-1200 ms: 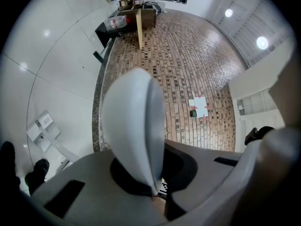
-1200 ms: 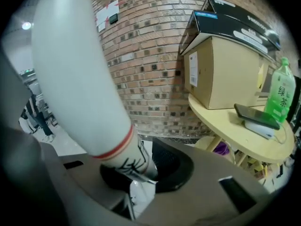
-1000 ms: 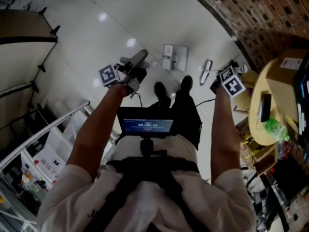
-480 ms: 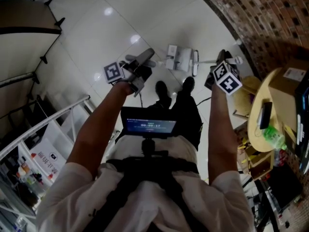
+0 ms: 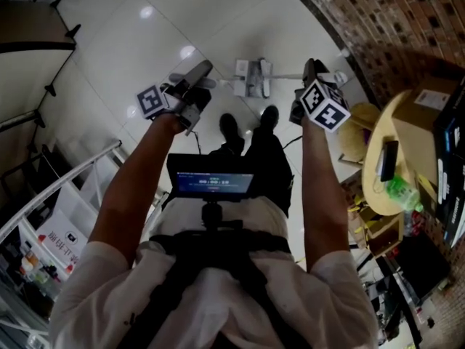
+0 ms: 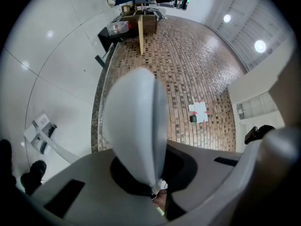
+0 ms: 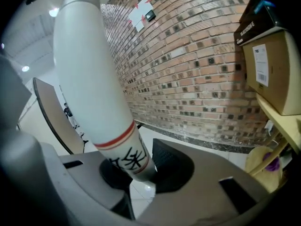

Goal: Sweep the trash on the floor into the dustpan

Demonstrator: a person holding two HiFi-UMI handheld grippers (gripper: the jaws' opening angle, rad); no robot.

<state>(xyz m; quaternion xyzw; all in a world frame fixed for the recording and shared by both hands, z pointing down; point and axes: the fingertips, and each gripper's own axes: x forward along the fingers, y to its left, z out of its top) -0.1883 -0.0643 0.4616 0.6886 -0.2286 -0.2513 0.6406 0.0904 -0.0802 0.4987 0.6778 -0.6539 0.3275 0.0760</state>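
Broom head (image 5: 264, 75) has swung in from right of dustpan (image 5: 247, 78), now just beside it: stroke likely ending at its mouth. Trash not visible.

Right fingers (image 7: 197, 173) clamped on broom handle (image 7: 89, 79). Left fingers (image 6: 101, 166) closed on flat handle (image 6: 134, 121), likely dustpan's.

Head view alone shows broom meeting dustpan. Gripper views alone show both grips.

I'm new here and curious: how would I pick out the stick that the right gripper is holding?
Find the brick wall; in front of it the right gripper is closed on a round white handle. Unlike the flat white handle in the left gripper, it bears a red band and black characters just above the jaws.
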